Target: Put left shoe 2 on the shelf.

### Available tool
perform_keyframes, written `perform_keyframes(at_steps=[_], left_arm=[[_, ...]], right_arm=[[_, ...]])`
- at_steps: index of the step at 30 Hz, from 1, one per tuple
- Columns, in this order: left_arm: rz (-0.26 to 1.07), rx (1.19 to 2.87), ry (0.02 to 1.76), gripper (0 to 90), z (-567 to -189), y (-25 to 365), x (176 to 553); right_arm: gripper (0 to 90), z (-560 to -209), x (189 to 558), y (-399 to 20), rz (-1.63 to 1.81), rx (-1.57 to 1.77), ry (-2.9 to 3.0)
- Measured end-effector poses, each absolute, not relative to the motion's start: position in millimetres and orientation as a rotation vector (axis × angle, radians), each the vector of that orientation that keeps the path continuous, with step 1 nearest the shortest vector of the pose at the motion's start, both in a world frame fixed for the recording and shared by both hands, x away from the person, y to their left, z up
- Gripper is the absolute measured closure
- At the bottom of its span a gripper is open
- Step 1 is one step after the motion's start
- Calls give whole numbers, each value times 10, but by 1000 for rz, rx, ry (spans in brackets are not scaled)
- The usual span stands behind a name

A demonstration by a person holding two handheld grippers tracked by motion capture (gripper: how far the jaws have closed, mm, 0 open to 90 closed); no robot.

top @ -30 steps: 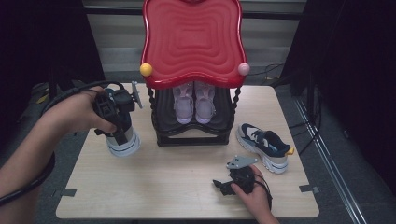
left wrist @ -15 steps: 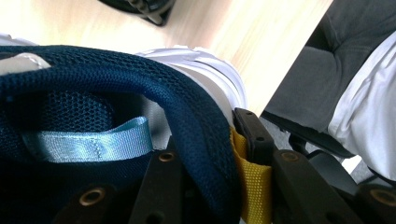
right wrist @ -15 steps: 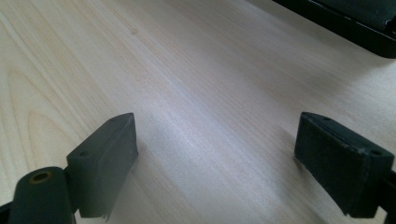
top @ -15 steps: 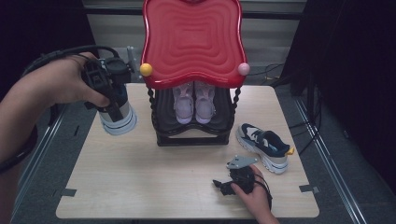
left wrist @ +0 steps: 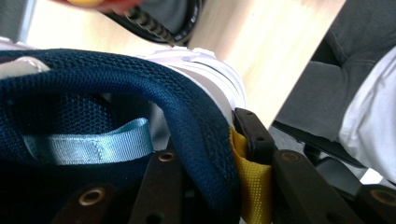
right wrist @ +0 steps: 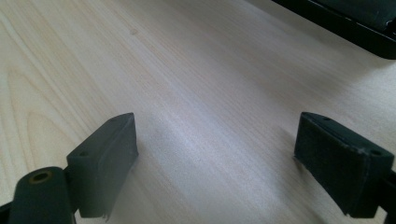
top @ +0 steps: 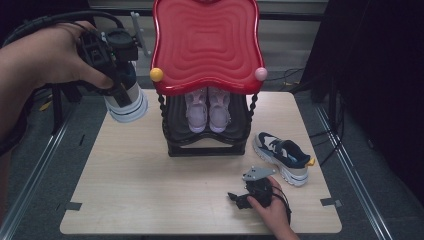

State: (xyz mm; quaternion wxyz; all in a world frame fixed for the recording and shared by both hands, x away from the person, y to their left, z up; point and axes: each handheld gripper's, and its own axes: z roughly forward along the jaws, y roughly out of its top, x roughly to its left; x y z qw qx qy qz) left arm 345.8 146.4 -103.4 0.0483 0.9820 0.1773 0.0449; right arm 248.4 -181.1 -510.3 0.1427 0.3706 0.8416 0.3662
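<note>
Left gripper (top: pixel 117 82) is clamped on a navy sneaker (top: pixel 125 97), held in the air above the table's far-left corner, beside the left edge of the red rack top (top: pixel 205 42); heel end with white sole points down toward the table (top: pixel 150 200); sneaker clear of the surface, not touching the rack; the person's left hand (top: pixel 47 57) wraps the gripper body, cable looping off over it.

Left gripper view: jaws closed across the shoe's padded navy collar (left wrist: pixel 187 116); one jaw inside the opening, the other outside against a yellow heel tab (left wrist: pixel 250 177); light blue pull loop (left wrist: pixel 88 144) lies inside the shoe; white sole edge (left wrist: pixel 210 77) visible past the collar, wood tabletop below.

Second navy-and-white sneaker (top: pixel 282 157) sits on the table near the right edge, toe toward the near-right corner, just beside the rack's right front leg, not touching it.

Black shoe rack (top: pixel 205 142) stands at the far-centre of the table; a pair of pink sneakers (top: pixel 207 107) sits on its shelf under the red top, toes toward the near edge.

Right gripper (top: pixel 245 197) rests near the near edge, right of centre, in the person's right hand (top: pixel 272 207); right gripper view shows jaws spread wide, nothing between them, bare wood underneath.
</note>
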Motion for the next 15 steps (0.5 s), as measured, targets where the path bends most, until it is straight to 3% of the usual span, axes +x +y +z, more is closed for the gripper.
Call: perform_keyframes(at_steps=[15], left_arm=[[296, 2963, 406, 732, -729, 1161, 3467]], right_arm=[[127, -5104, 2486, -1811, 1057, 1068, 2428]])
